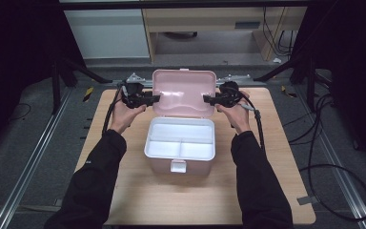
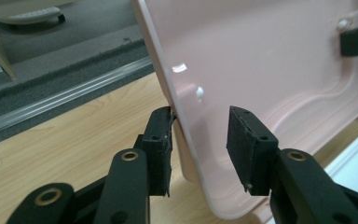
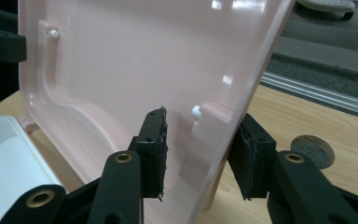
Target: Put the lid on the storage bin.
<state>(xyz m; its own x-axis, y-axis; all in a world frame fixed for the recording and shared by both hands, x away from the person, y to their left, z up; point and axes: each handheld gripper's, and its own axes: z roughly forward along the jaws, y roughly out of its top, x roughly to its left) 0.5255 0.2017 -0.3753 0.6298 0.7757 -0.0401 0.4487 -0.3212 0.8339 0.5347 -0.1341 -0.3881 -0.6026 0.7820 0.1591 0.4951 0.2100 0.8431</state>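
Note:
A pink storage box (image 1: 158,164) stands mid-table with a white divided tray (image 1: 181,136) in its top and a white latch (image 1: 177,166) at the front. Its pink lid (image 1: 183,90) is raised upright at the back. My left gripper (image 1: 156,98) is at the lid's left edge, open. In the left gripper view the lid (image 2: 270,60) edge runs between the jaws of that gripper (image 2: 200,140), touching the outer one. My right gripper (image 1: 207,99) is open at the lid's right edge. The right gripper (image 3: 198,144) straddles the lid (image 3: 135,60) edge with a gap.
The wooden table (image 1: 138,200) has bare room around the box. A round grey disc (image 3: 313,150) is set in the tabletop by the right gripper. Cables (image 1: 333,181) lie on the floor at right, metal rails (image 1: 33,162) run along the sides, and cabinets (image 1: 109,33) stand behind.

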